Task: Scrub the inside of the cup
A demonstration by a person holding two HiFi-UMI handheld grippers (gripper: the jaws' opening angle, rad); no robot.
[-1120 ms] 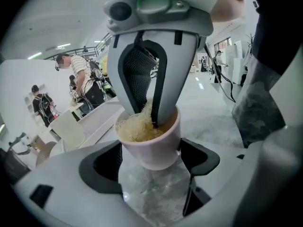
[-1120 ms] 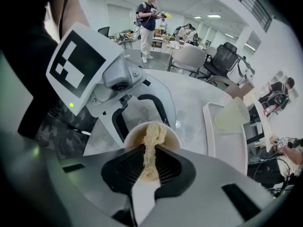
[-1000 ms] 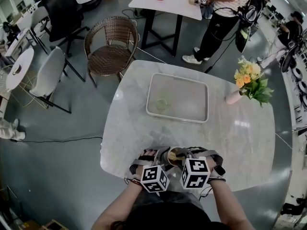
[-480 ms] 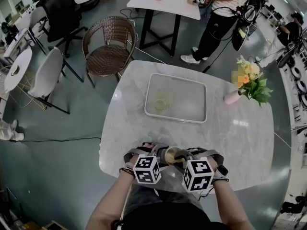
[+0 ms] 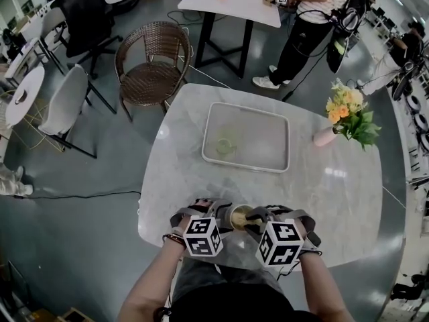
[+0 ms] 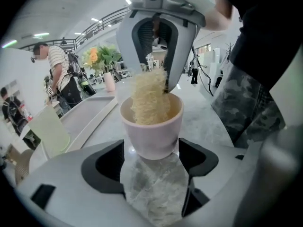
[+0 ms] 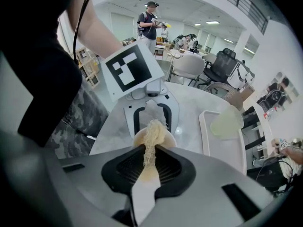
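A pale pink cup [image 5: 236, 215] [image 6: 151, 134] stands on the marble table [image 5: 201, 180] near its front edge, between the pads of my left gripper [image 5: 221, 219] [image 6: 151, 148]. Those jaws have just been closing, and the pads now press on the cup's lower sides. My right gripper [image 5: 253, 221] [image 7: 151, 150] points steeply down from above. It is shut on a straw-coloured fibrous scrubber [image 6: 149, 100] [image 7: 152, 129] whose lower end reaches into the cup. The cup's bottom inside is hidden by the scrubber.
Mid-table lies a white tray [image 5: 261, 139] with a pale green cup [image 5: 225, 145] in it. A pink vase of flowers [image 5: 347, 116] stands at the right edge. Beyond the table are a wicker chair [image 5: 154, 66], other chairs and a standing person [image 5: 308, 25].
My left gripper has turned a little and its marker cube has shifted left, with the cup still between the jaws. The right gripper and the scrubber have stayed almost in place.
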